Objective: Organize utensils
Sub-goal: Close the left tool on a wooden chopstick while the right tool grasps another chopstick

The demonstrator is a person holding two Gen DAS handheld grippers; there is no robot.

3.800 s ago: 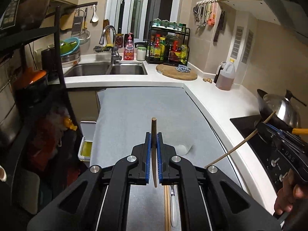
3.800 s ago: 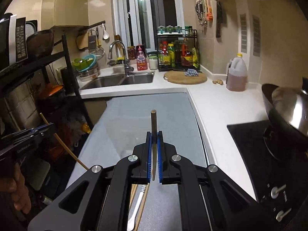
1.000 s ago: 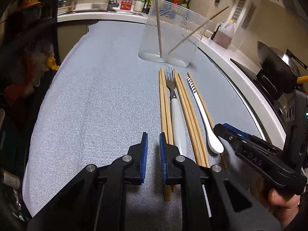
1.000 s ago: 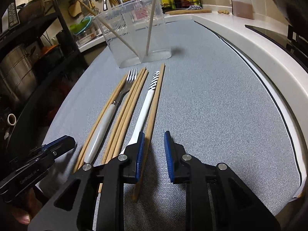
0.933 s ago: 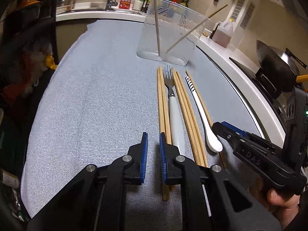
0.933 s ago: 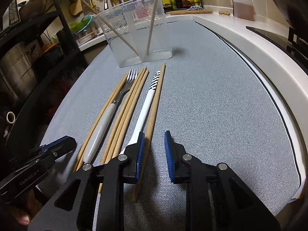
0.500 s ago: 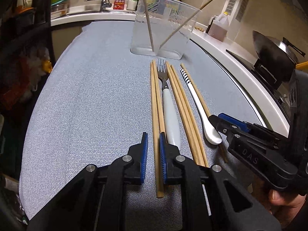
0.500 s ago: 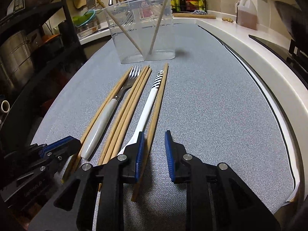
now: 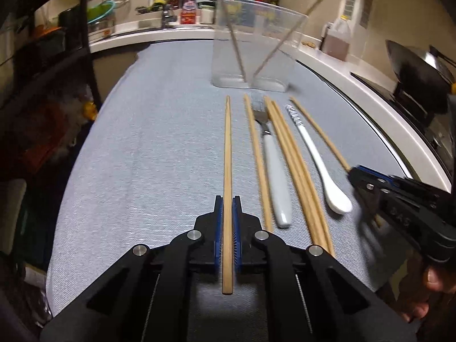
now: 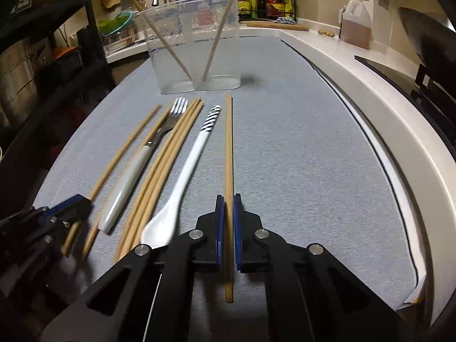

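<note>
1. Left gripper (image 9: 227, 208): blue pads clamped on a plain wooden chopstick (image 9: 227, 154), thick end behind the jaws, tip pointing at the container.
2. Right gripper (image 10: 227, 208): jaws narrow around a second chopstick (image 10: 228, 148); thin gaps show at the pads, so firm grip — can't tell.
3. On the grey mat (image 10: 285, 142), side by side between the grippers: white-handled fork (image 10: 134, 176), loose chopsticks (image 10: 165, 165), white spoon with striped handle end (image 10: 185, 176).
4. Beyond: clear plastic container (image 10: 196, 40), upright, two chopsticks leaning crossed inside.
5. Only the left view shows the wok (image 9: 416, 68); only the right view shows the cutting board (image 10: 273, 25) at the back.
</note>
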